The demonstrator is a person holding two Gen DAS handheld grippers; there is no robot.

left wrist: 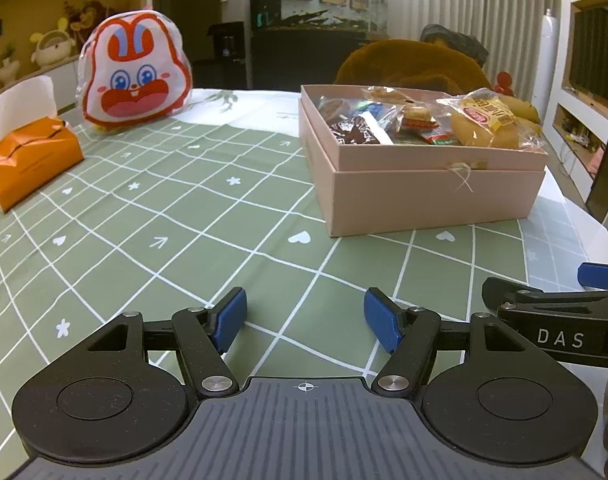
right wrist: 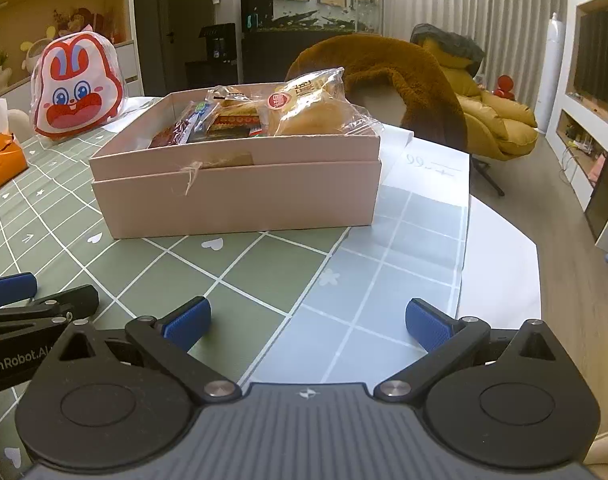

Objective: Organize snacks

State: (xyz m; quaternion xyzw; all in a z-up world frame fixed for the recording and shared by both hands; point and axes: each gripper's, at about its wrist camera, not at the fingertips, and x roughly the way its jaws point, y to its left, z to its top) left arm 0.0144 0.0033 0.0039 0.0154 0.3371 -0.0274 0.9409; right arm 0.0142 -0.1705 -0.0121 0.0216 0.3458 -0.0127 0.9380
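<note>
One pink box (left wrist: 423,188) sits right of centre on the counter (left wrist: 164,220), holding one bread bag (left wrist: 487,122) and several smaller snack packets (left wrist: 359,124), too overlapped to count; one rabbit bag (left wrist: 136,76) and one tissue box (left wrist: 32,160) stand upper left; two claws, left claw (left wrist: 305,320) and right claw (right wrist: 307,326), both spread, gripping nothing.
</note>
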